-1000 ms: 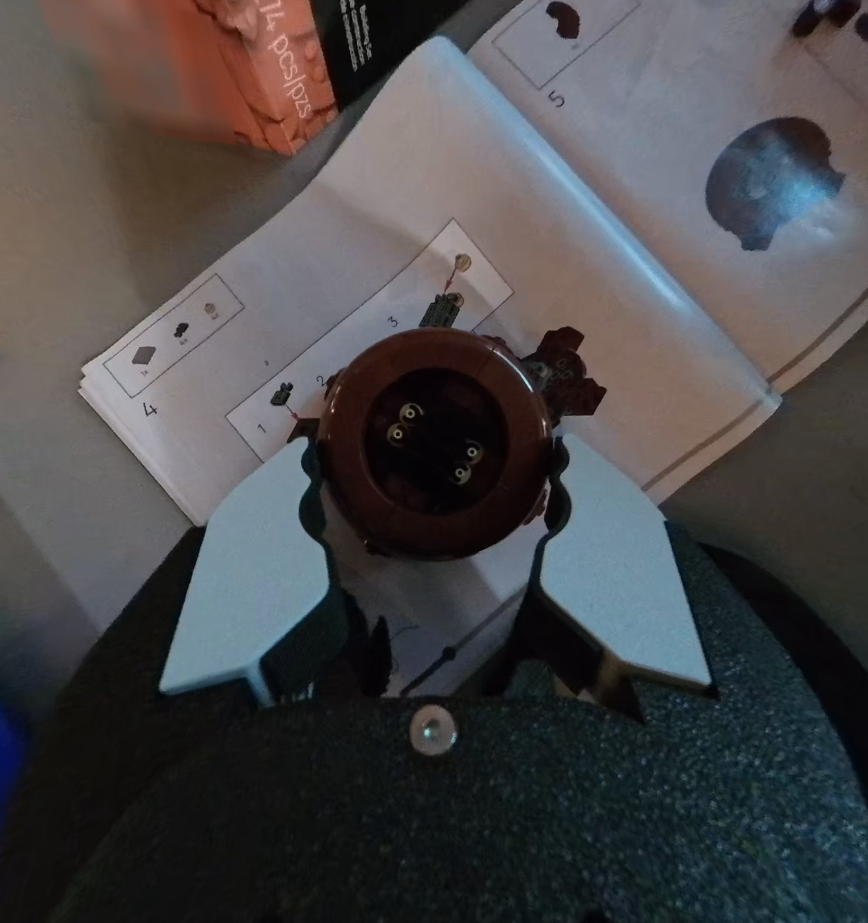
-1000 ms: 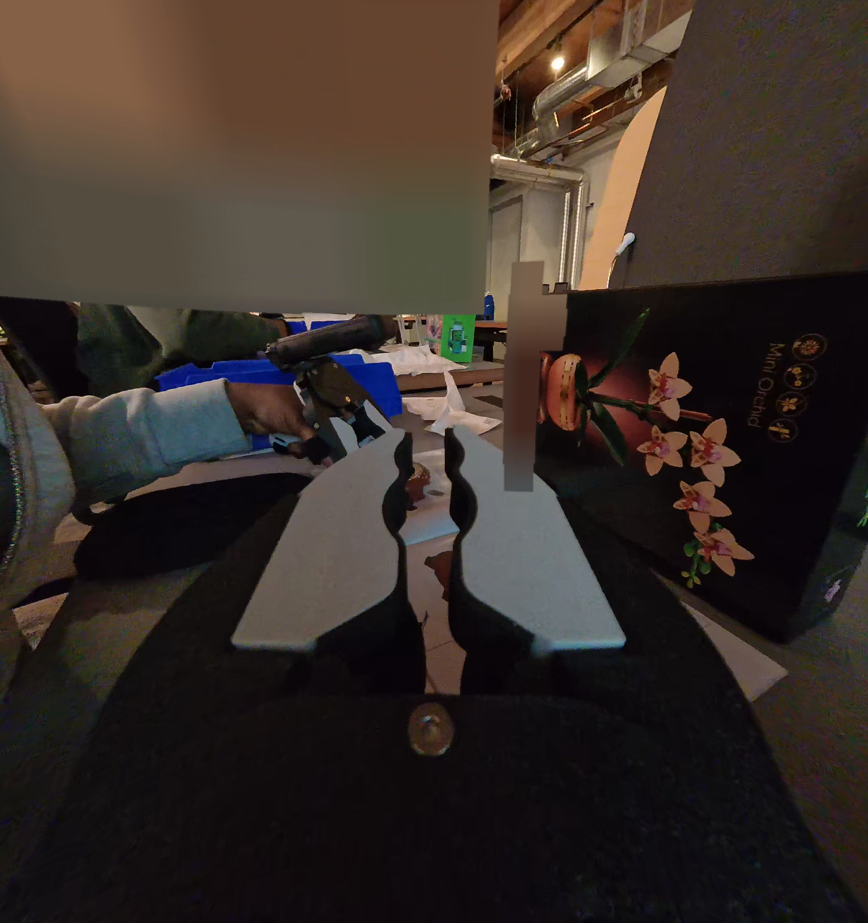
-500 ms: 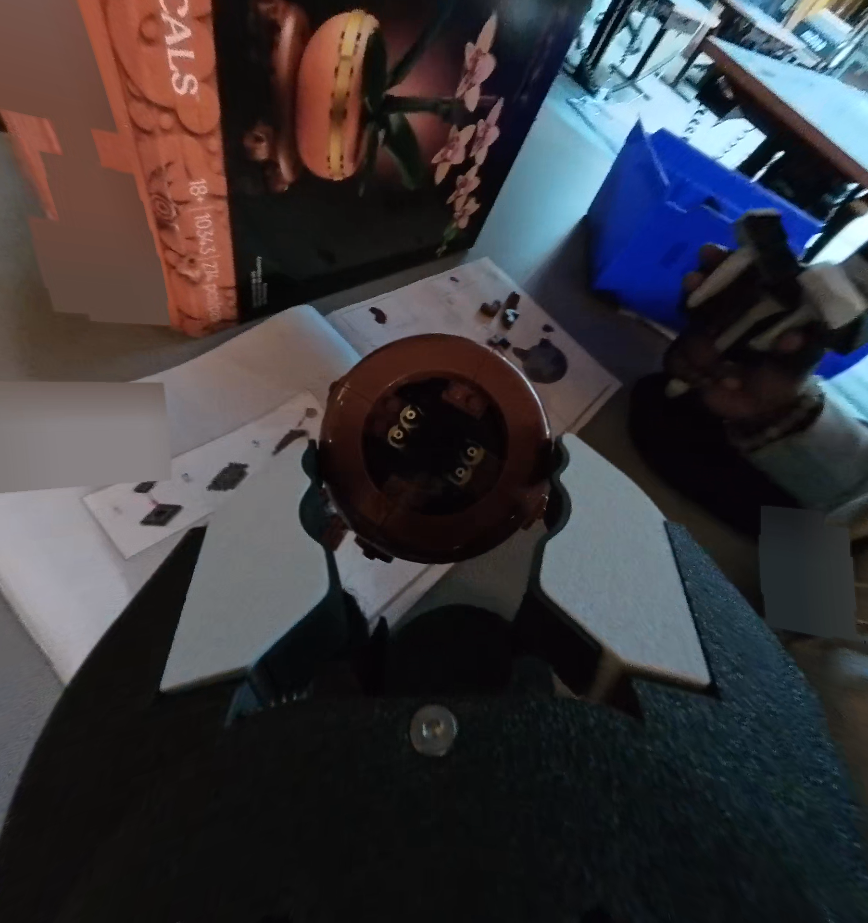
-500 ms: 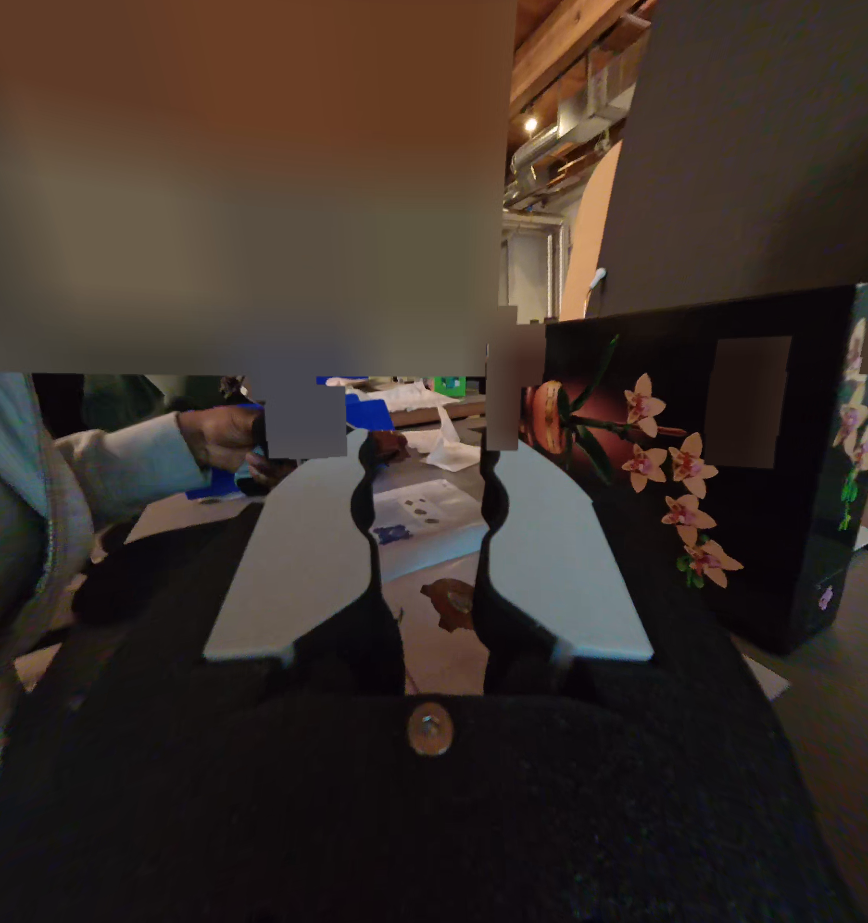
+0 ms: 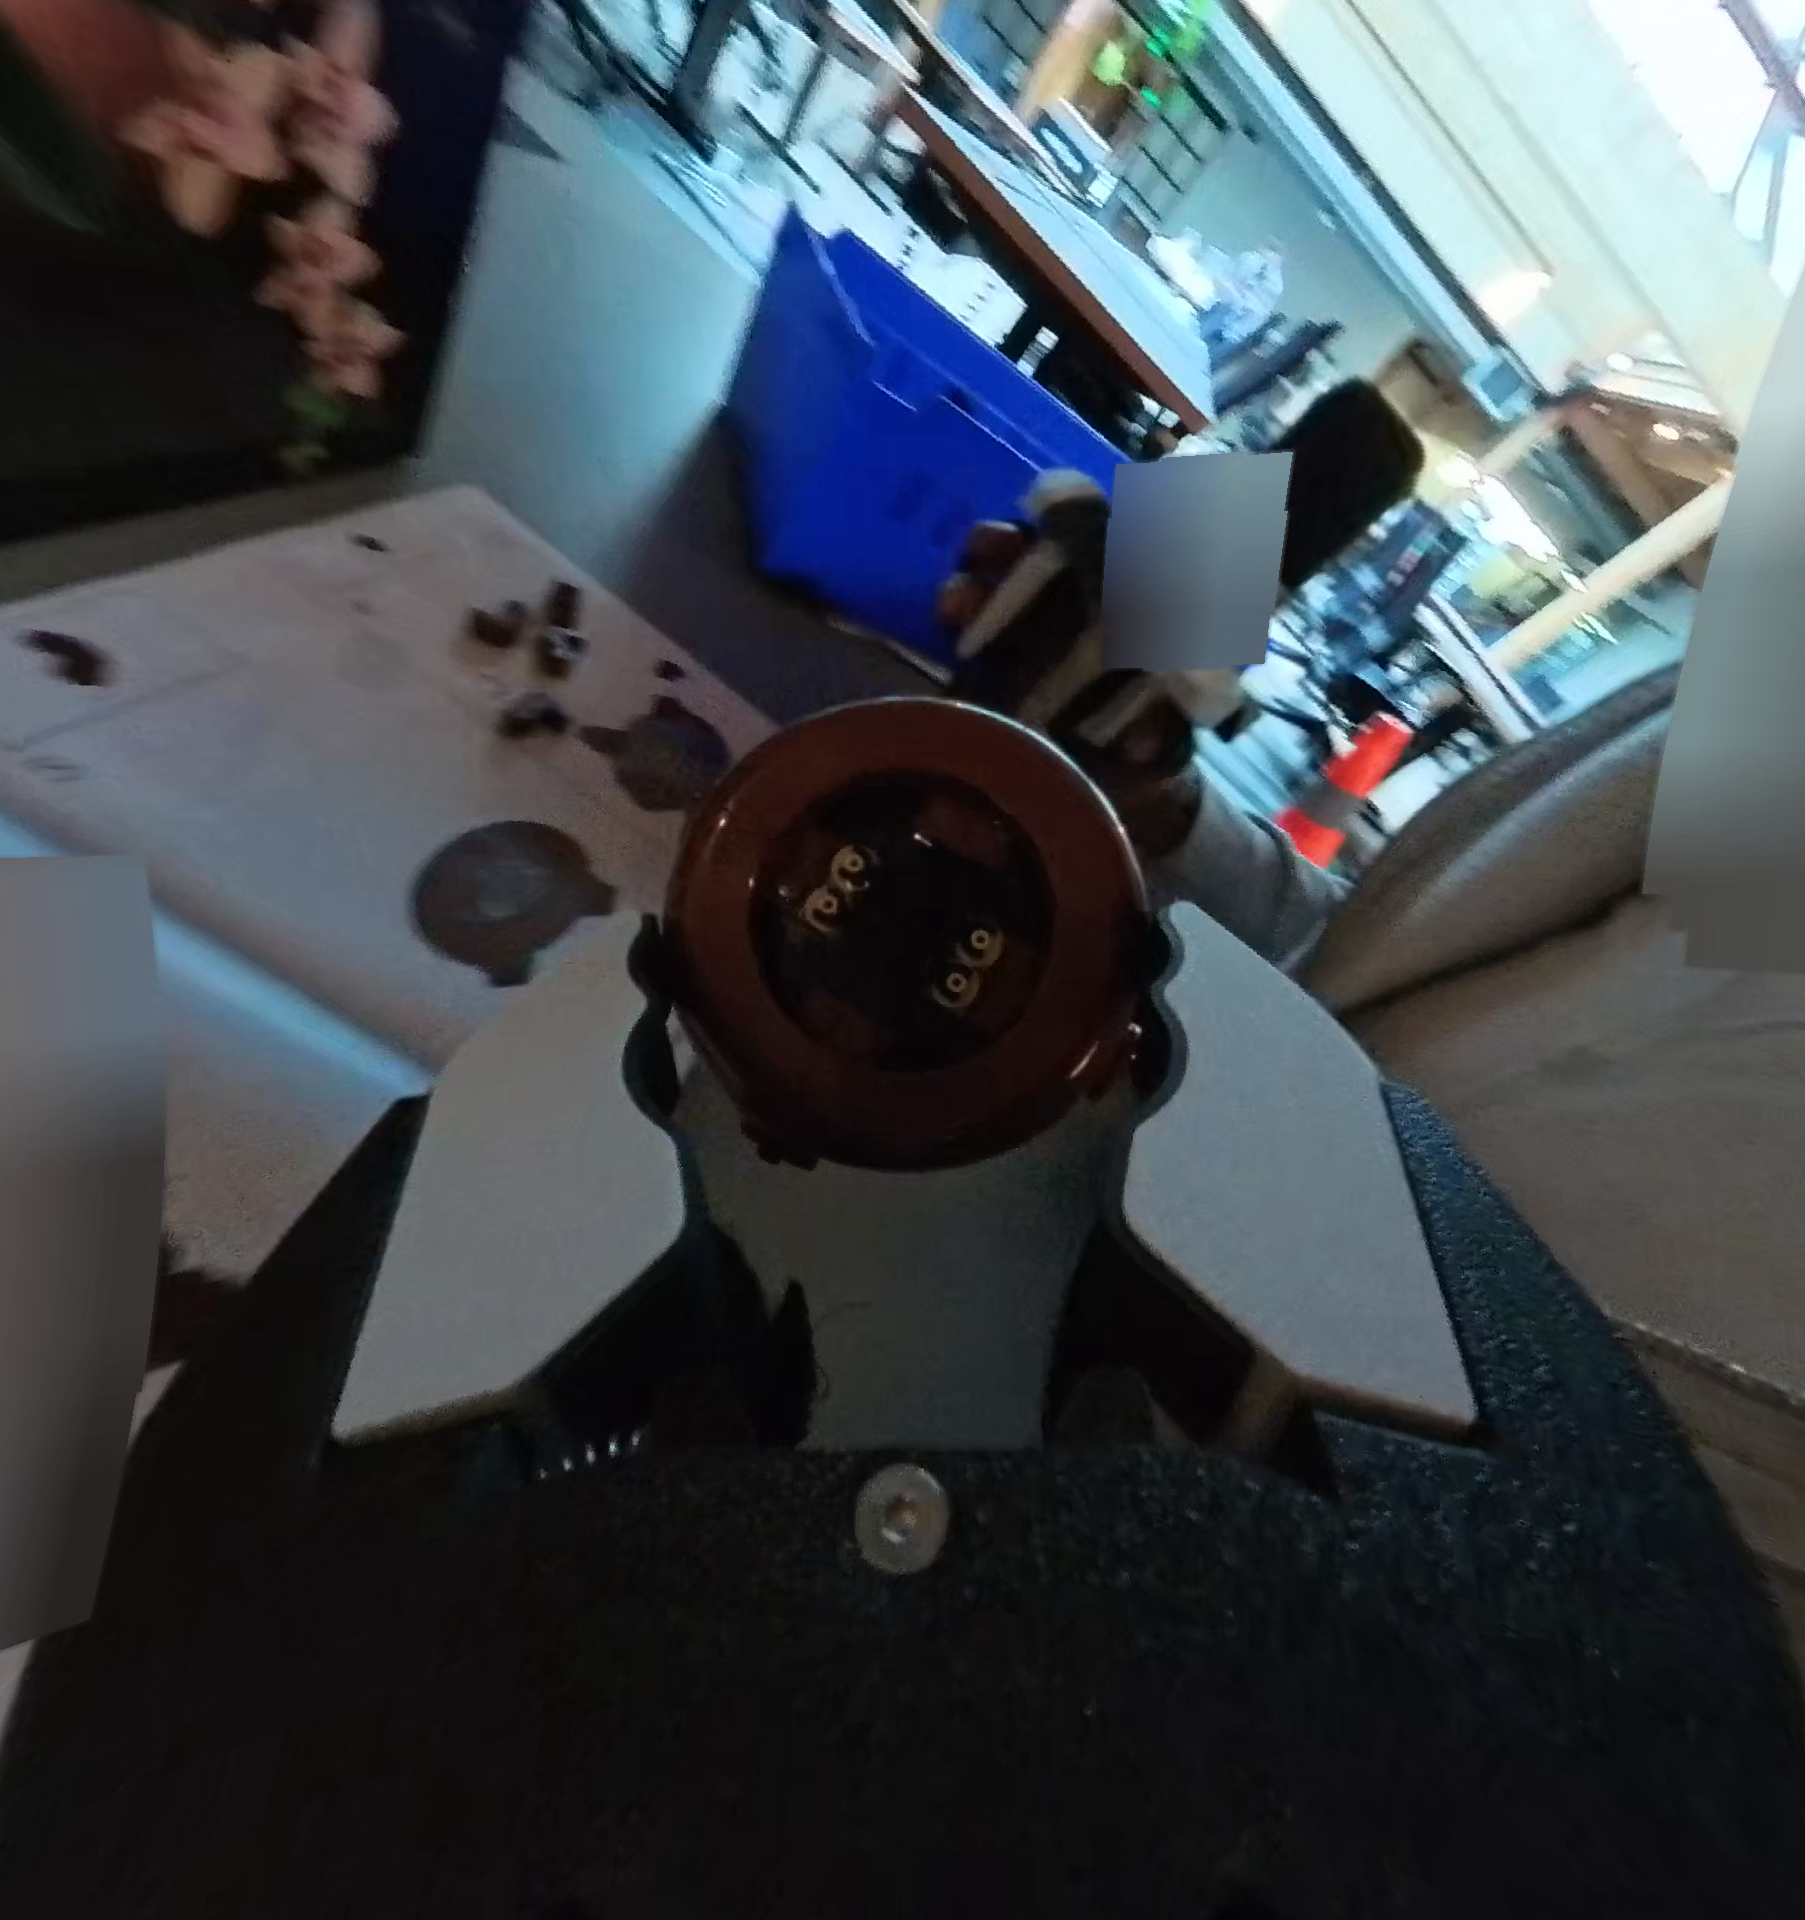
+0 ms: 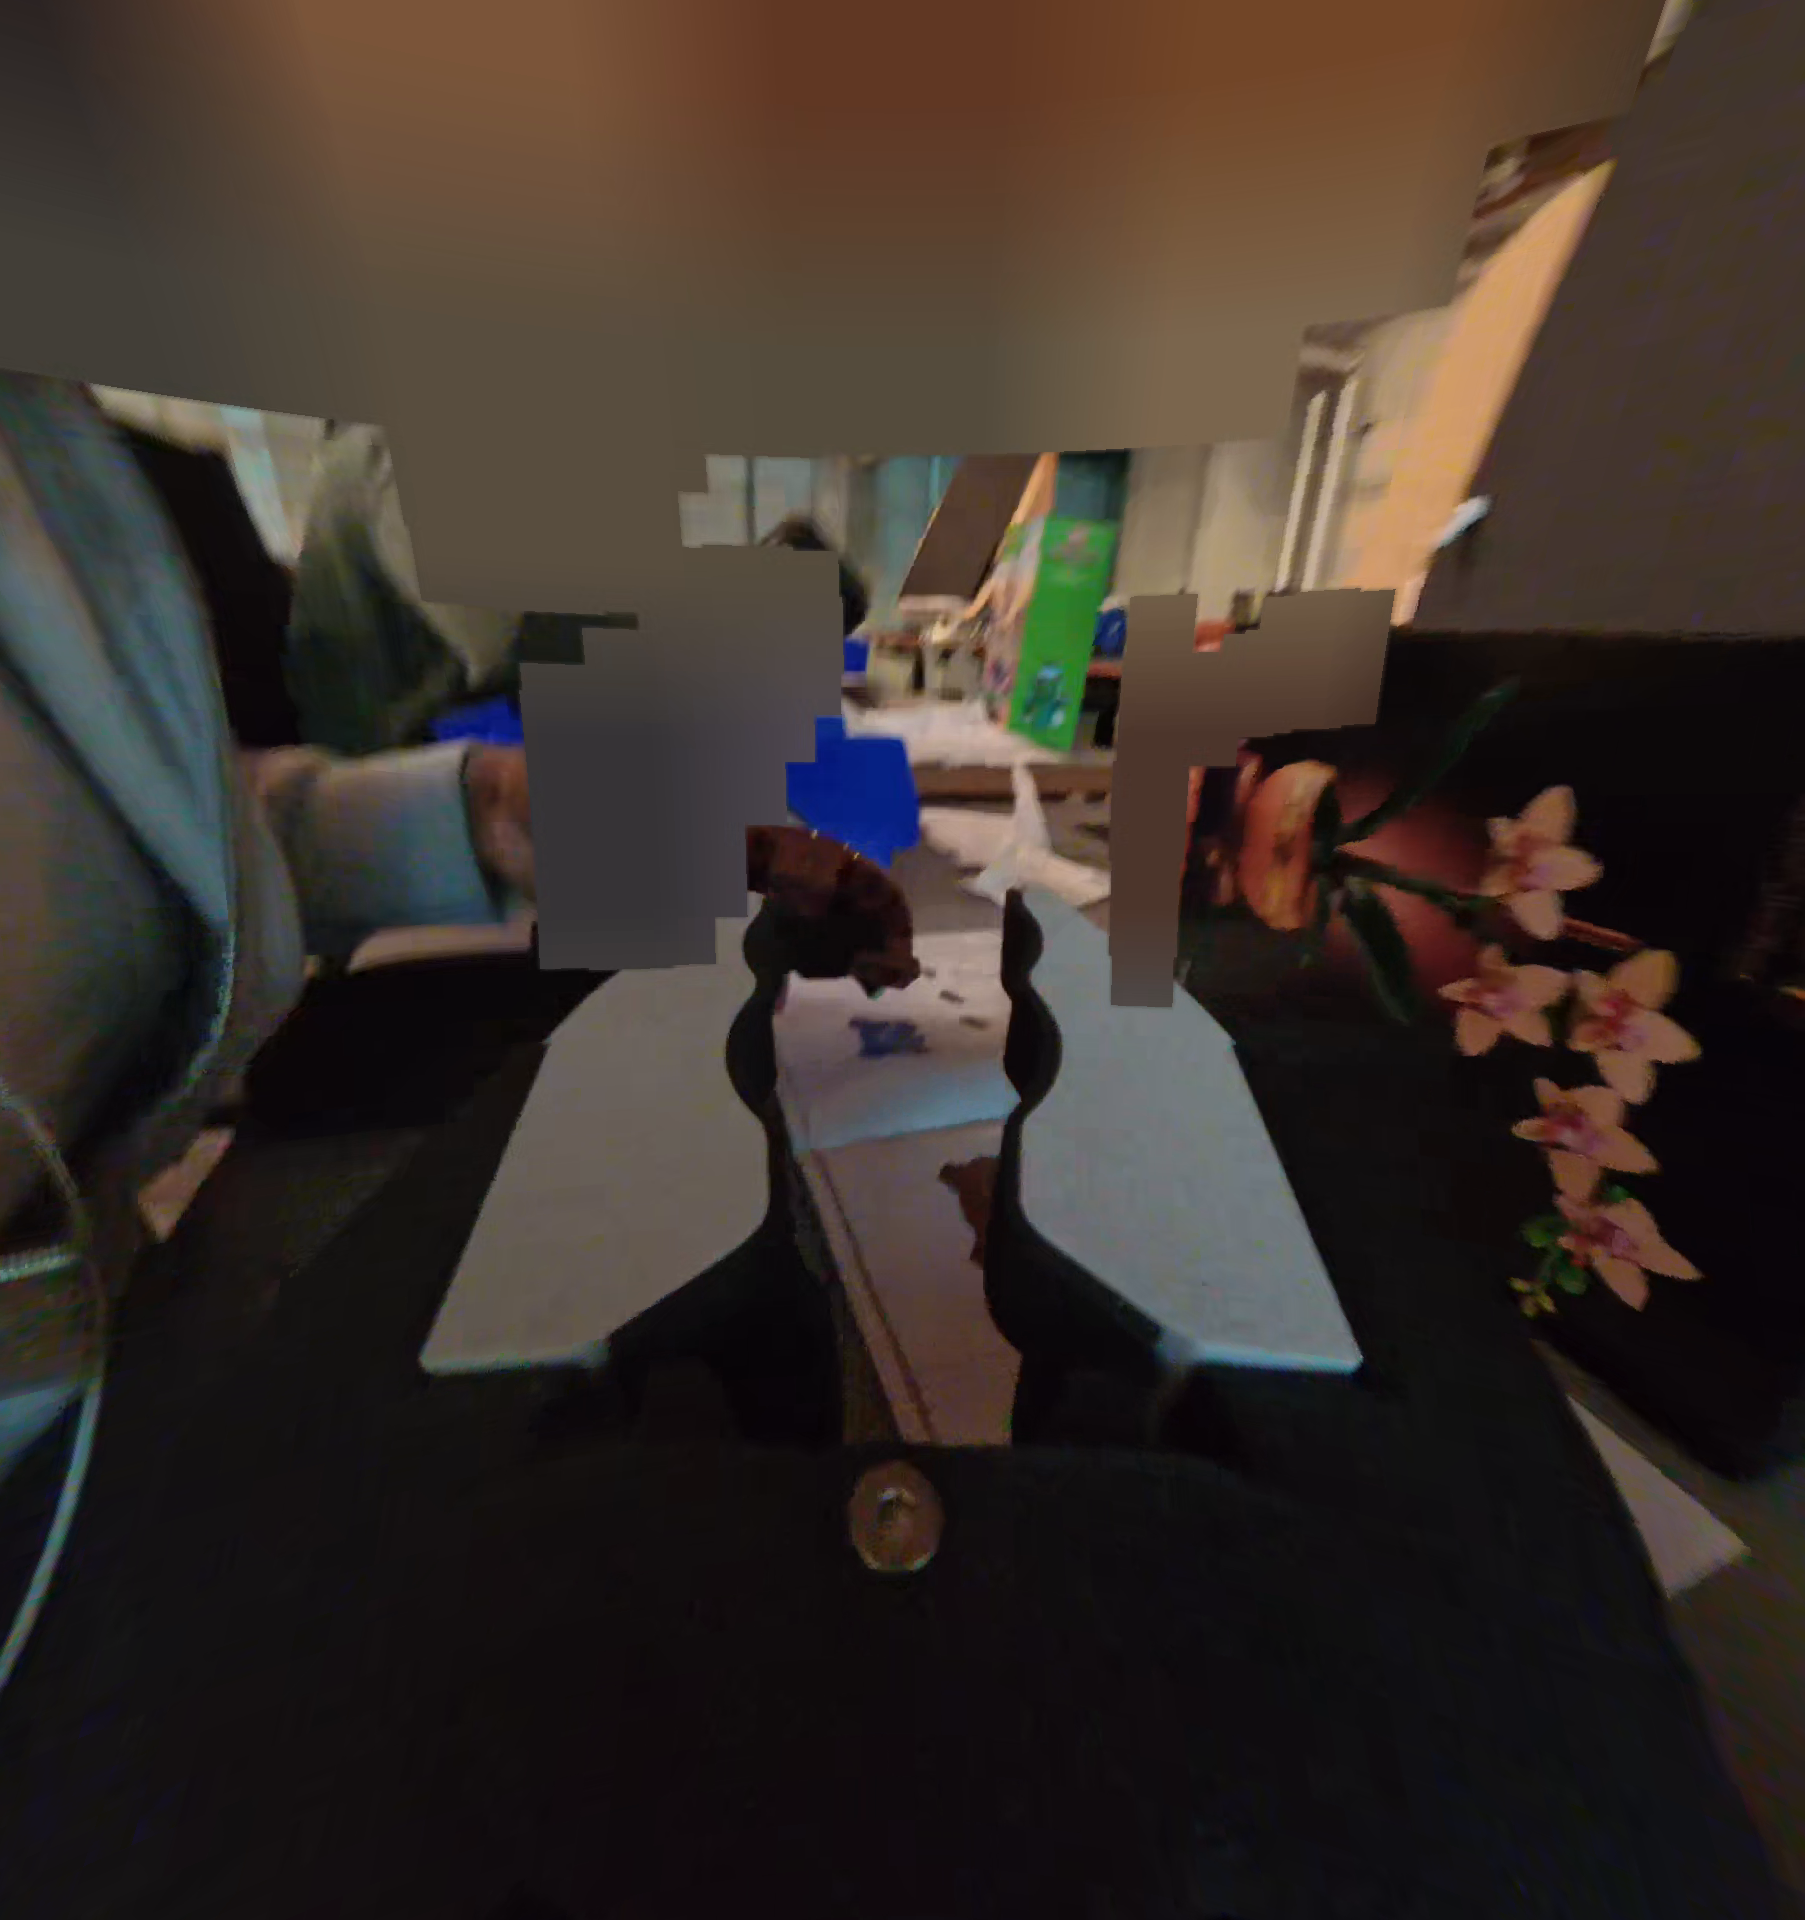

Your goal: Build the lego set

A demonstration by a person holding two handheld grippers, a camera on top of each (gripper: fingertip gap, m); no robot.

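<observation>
My left gripper (image 5: 903,940) is shut on a round dark-brown brick-built pot (image 5: 908,1101), one pad pressed to each side, its open top facing the camera. It holds the pot in the air above an open instruction booklet (image 5: 254,748). My right gripper (image 6: 890,925) is open with nothing between its fingers. In the right wrist view the same pot (image 6: 825,904) shows farther off, just beyond my left fingertip (image 6: 763,935), not touching it. The right gripper and the hand holding it also show in the left wrist view (image 5: 1033,592), behind the pot.
A black box with orchid pictures (image 6: 1552,987) stands at the right of the booklet (image 6: 898,1081); it also shows in the left wrist view (image 5: 150,208). Small dark pieces (image 5: 534,634) lie on the booklet. A blue bin (image 5: 877,436) stands behind. A sleeve (image 6: 98,831) is at the left.
My left gripper tilted up from looking down at the booklet to looking across the table, with the pot still in its grasp. My right gripper's jaws went from nearly shut to open.
</observation>
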